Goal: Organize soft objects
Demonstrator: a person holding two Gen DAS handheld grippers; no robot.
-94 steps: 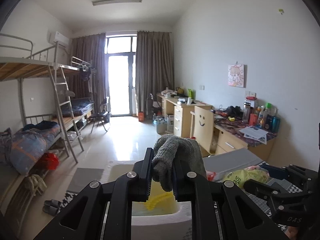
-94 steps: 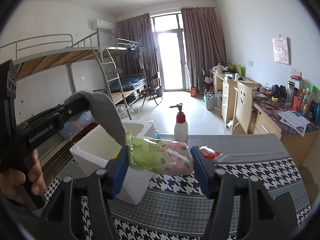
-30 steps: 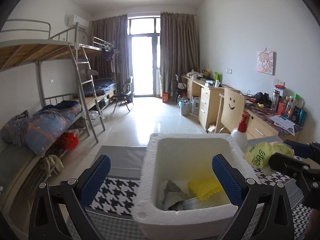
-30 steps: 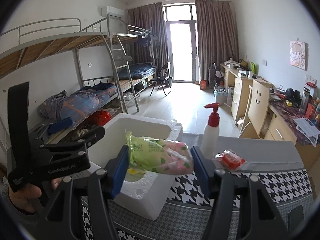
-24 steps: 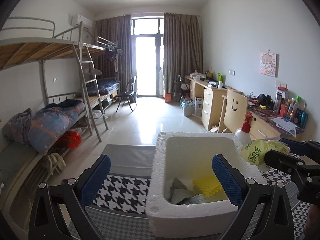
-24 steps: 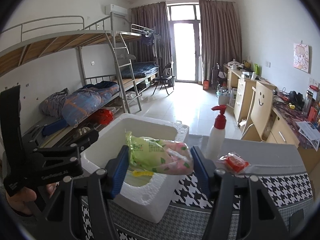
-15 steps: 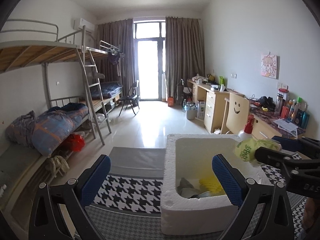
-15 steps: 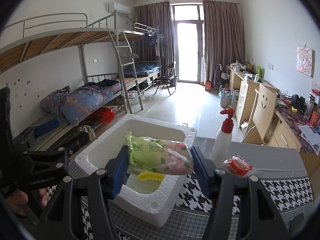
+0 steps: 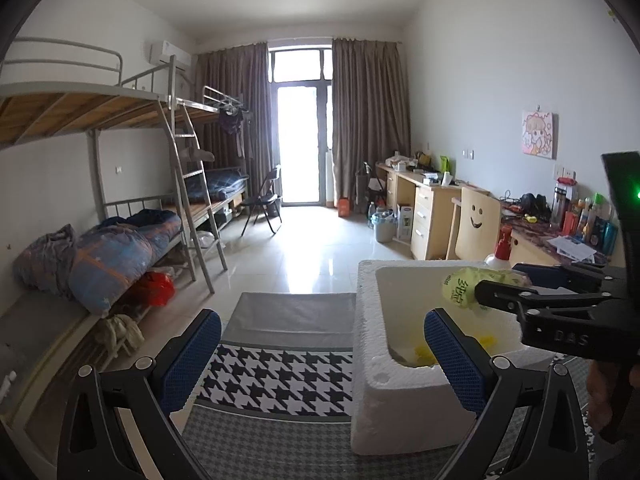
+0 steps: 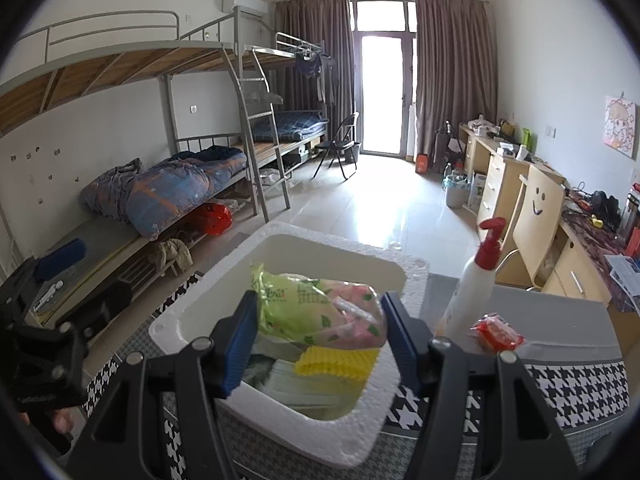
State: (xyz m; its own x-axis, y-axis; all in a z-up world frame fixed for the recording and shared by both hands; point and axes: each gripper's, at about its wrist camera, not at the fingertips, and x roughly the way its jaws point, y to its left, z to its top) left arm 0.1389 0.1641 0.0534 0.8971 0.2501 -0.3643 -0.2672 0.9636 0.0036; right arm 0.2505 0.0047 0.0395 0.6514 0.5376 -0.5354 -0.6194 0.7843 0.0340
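Since three seconds ago my left gripper (image 9: 322, 354) has let go of the grey glove and now stands wide open with nothing between its blue pads, low in the left wrist view, over the houndstooth cloth (image 9: 276, 380) beside the white foam box (image 9: 384, 396). Over the last second the box has slid from the middle of that view toward the right, and in the right wrist view it has come under the packet. My right gripper (image 10: 318, 336) is clamped about halfway on the soft green and pink packet (image 10: 316, 310), one pad pressed on each end, holding it above the box's opening at the centre of the frame. Below it, inside the box, I see a yellow ribbed sponge (image 10: 336, 360) and pale folded things I cannot identify. To the right of the box stand a white pump bottle (image 10: 472, 292) with a red head and a small red packet (image 10: 496, 332) on the table. At the lower left edge the left gripper's handle shows, with fingertips (image 10: 60, 422) on it.
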